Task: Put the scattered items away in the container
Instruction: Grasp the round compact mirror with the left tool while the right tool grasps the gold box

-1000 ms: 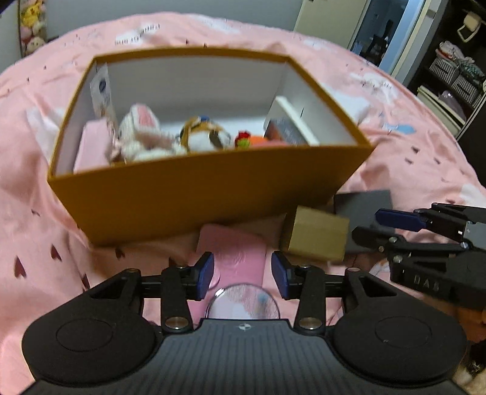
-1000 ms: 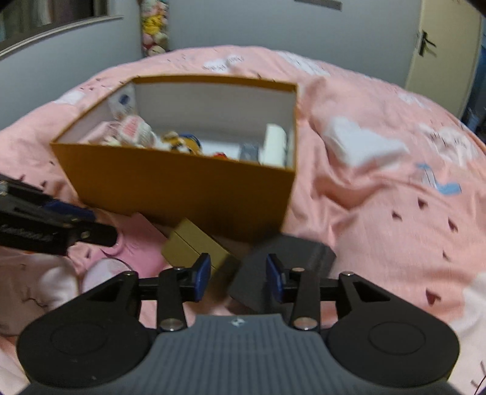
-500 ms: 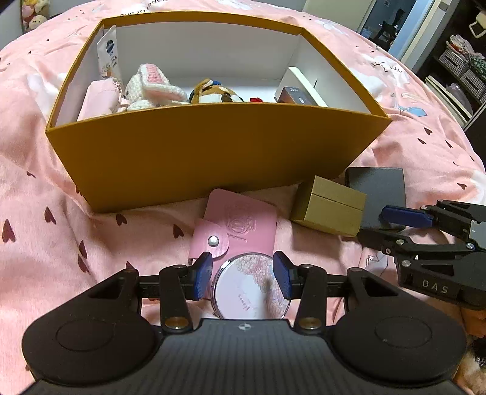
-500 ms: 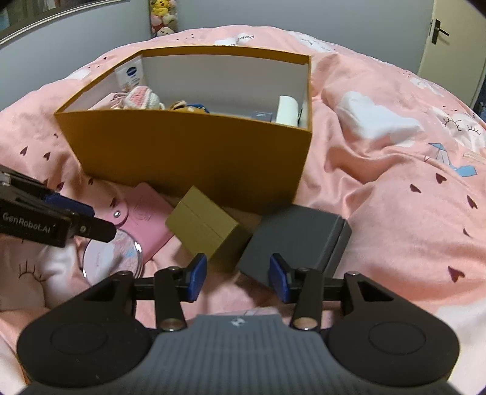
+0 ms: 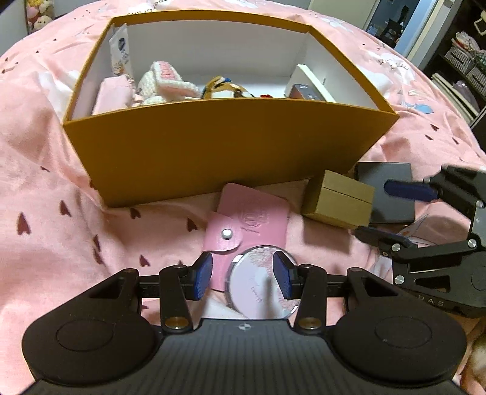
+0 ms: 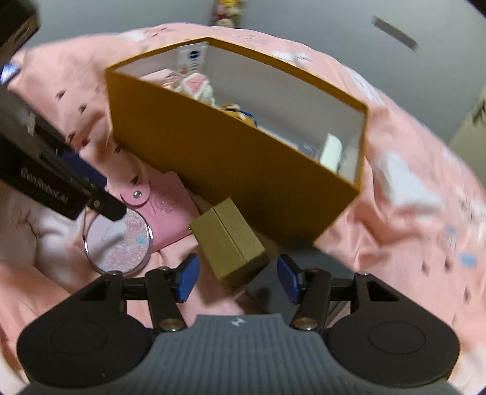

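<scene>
Left gripper [image 5: 243, 275] spread wide over round pink glass-faced compact mirror [image 5: 260, 284], on bedding before orange cardboard container [image 5: 224, 145]; probably light, slick, fragile: best pinched across rim. Right gripper [image 6: 238, 281] open, straddling stiff olive cardboard box [image 6: 229, 240].

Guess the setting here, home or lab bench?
Most likely a home bedroom. The work surface is a bed with a pink heart-print bedspread, plush toys sit by the far wall, and a doorway opens to another room. The orange box rests on the bedding.
</scene>
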`<state>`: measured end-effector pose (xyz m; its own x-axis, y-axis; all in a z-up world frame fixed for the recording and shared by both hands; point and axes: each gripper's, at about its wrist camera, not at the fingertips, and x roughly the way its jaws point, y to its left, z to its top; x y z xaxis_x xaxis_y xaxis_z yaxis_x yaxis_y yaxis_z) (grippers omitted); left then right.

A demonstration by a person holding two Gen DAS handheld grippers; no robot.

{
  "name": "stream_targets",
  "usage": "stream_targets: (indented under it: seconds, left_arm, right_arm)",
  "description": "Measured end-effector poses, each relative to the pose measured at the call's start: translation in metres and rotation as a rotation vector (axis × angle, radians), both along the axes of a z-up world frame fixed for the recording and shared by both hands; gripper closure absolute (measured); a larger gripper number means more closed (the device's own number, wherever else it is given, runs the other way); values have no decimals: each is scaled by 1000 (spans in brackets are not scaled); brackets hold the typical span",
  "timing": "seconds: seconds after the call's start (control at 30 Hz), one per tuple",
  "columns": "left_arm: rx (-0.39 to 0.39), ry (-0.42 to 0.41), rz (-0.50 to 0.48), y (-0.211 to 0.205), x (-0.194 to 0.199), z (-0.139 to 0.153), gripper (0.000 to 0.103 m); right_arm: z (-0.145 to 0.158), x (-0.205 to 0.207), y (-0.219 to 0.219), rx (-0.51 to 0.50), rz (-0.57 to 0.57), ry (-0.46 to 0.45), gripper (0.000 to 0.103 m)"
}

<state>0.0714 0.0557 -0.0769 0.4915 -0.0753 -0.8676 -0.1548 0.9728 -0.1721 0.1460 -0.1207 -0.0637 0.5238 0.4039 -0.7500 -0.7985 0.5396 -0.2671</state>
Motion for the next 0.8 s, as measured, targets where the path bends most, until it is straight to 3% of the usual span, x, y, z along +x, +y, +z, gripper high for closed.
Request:
stream_targets:
  seconds: [0.2,0.37,0.63,0.8]
  left_arm:
    - [-2,18,69,16,-2,2,52]
    - [-47,48,15,15,1,-4,51]
    - [16,81,-89,-8,3,-15,51]
    - [18,89,-102,-12,3,-21,51]
  right_arm:
    - [-4,4,17,-89,98,-93,42]
    - [-9,12,23,-77,118,-28,45]
    - [-12,9,23,-67,101,0,50]
    - [-1,4,15,9,46,125,50]
